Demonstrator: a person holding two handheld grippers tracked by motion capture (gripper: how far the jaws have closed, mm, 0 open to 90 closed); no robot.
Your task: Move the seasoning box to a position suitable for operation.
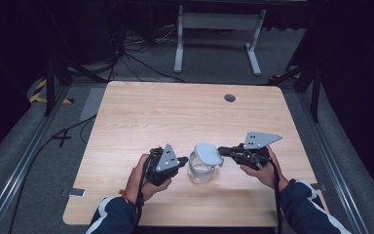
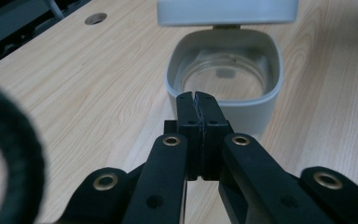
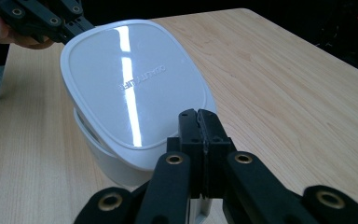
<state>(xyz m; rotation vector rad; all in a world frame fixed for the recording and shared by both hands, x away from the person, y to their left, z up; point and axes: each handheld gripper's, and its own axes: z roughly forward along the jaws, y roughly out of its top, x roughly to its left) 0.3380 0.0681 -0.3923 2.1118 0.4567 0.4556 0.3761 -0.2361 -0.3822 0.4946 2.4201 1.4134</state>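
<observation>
- Where the two grippers meet, near the front middle of the wooden table (image 1: 141, 114), stands a small container (image 1: 199, 170) with a grey rim and a clear inside; nothing seen in it from the left gripper view (image 2: 223, 74).
- Its grey lid (image 1: 208, 153) is raised and tilted over the opening, hinged at one side; the right gripper view shows the glossy lid top (image 3: 135, 88) with faint embossed lettering, too blurred to read.
- Left gripper (image 1: 181, 160): jaws pressed together with nothing between them, tips just beside the container's near wall (image 2: 196, 95).
- Right gripper (image 1: 222, 150): jaws likewise clenched, tips at the lid's edge (image 3: 199, 114); cannot tell whether they pinch it.
- Each gripper is held in one hand; dark sleeves enter from the bottom edge.
- A round grommet hole (image 1: 230, 98) sits at the table's far side.
</observation>
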